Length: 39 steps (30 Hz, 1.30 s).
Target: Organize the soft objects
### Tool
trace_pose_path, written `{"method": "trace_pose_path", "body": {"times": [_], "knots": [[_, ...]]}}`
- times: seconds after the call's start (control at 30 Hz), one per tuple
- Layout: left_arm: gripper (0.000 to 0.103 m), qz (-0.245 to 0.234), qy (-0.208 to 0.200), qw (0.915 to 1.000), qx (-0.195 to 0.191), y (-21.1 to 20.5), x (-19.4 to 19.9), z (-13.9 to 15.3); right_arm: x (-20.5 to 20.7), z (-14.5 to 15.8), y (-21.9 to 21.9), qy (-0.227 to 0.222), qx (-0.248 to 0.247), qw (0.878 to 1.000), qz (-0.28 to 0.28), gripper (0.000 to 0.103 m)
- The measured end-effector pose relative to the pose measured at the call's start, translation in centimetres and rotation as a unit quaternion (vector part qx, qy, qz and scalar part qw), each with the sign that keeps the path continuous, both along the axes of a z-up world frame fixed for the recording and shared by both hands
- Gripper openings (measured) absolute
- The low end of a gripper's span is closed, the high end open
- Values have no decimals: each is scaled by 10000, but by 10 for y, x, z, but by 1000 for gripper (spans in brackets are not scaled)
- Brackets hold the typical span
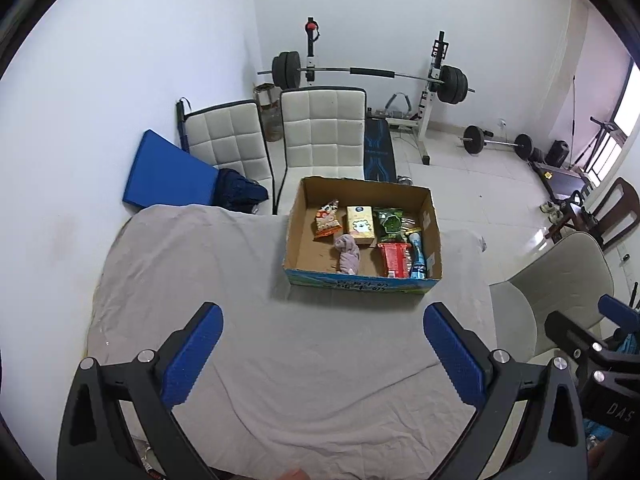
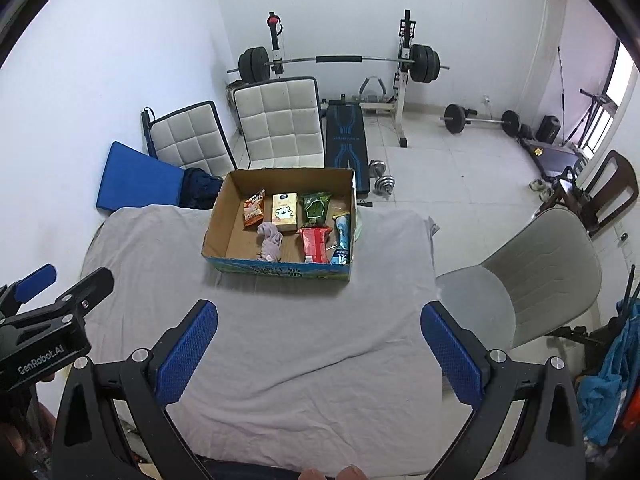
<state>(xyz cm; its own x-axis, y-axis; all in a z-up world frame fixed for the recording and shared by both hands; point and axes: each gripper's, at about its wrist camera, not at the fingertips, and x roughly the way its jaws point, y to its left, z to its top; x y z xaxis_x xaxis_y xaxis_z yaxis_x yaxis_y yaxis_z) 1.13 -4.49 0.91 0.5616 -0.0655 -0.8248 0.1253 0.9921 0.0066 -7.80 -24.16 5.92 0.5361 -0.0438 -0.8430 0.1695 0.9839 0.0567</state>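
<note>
A cardboard box (image 1: 298, 236) (image 2: 218, 224) stands at the far side of a table covered with a grey cloth (image 1: 248, 320) (image 2: 280, 332). In it lie a pink soft cloth (image 1: 347, 254) (image 2: 270, 243), an orange snack bag (image 1: 327, 219) (image 2: 253, 208), a yellow tissue pack (image 1: 360, 225) (image 2: 285, 207), a green packet (image 1: 389, 222) (image 2: 315, 209), a red packet (image 1: 394, 260) (image 2: 314, 245) and a blue bottle (image 1: 418, 256) (image 2: 343, 240). My left gripper (image 1: 323, 322) and right gripper (image 2: 319, 318) are both open and empty, held above the near cloth.
Two white quilted chairs (image 1: 320, 128) (image 2: 280, 120) stand behind the table, with a blue mat (image 1: 160, 168) at the left. A grey chair (image 2: 520, 280) stands to the right. A barbell rack (image 1: 360, 76) and dumbbells (image 2: 380, 176) are beyond.
</note>
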Motion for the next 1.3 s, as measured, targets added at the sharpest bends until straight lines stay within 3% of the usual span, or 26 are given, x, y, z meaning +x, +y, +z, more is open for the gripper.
{"method": "trace_pose_path", "body": {"times": [0.63,1.3], "knots": [[103,136,-326,9994,23,8,5,9,21,3,2,-125,-137,9997,-161,103],[103,66,-263,9996,64,0,24,3,46,-2,-2,-172,-195,9993,-259,103]]}}
